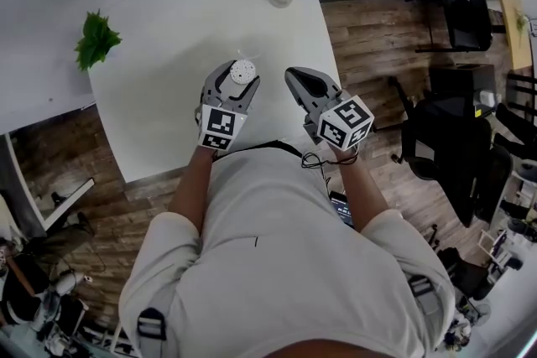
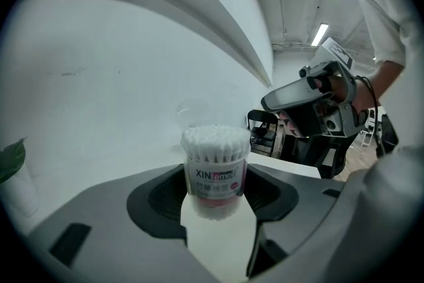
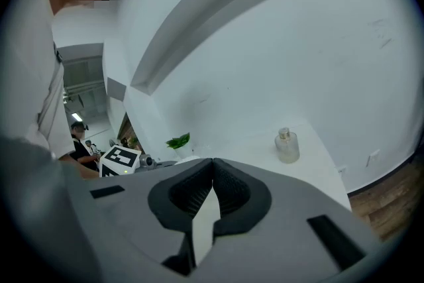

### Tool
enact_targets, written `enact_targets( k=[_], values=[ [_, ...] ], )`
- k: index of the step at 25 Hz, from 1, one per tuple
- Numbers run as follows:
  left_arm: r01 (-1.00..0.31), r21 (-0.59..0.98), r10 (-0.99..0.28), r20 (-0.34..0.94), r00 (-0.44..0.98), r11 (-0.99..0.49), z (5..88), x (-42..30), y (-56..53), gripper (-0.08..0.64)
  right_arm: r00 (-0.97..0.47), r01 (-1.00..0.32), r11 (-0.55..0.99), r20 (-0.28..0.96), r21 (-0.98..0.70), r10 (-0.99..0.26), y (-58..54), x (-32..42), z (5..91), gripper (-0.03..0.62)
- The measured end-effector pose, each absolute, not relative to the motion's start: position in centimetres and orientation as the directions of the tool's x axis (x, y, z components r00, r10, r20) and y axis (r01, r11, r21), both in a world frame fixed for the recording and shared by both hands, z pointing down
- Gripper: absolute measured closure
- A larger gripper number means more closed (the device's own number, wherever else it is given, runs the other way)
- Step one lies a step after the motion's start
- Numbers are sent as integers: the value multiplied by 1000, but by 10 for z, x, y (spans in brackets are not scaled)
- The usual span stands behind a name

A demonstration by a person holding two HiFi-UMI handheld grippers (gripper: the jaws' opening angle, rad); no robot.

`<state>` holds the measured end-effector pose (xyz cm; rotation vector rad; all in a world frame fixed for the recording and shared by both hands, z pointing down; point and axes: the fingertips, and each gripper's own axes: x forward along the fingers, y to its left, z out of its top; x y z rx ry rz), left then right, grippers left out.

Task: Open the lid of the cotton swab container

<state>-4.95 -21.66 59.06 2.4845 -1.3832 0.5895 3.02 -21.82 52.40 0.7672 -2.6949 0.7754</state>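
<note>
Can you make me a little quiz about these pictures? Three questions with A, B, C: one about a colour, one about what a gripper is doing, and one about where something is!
1. What colour are the leaves of the plant on the table?
A. red
B. green
C. yellow

2. How is the right gripper?
A. wide open
B. shut on the plant
C. shut with nothing in it

3. Where is the cotton swab container?
A. beside the plant
B. between the left gripper's jaws
C. between the right gripper's jaws

Answers:
1 B, the leaves show bright green against the white table.
2 C, its two pads meet, with nothing between them.
3 B, the left gripper view shows it standing right between that gripper's pads.
</note>
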Motion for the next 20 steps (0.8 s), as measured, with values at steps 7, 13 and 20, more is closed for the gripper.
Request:
enact_targets(
  k=[7,13,20],
  values=[
    [-817,39,-721,447,529,-576,610,-32,-230,290,-843,-488,808,417,-330,-339,-197,12,548,486],
    [-772,40,-686,431,586,-635,609,-14,-231,290,-858,-474,785,412,-398,-308,-203,-4,564,377],
    [-752,44,-665,433,608,-658,611,-13,-226,290,-841,-483,784,455,-389,-292,-207,-24,582,336]
  ],
)
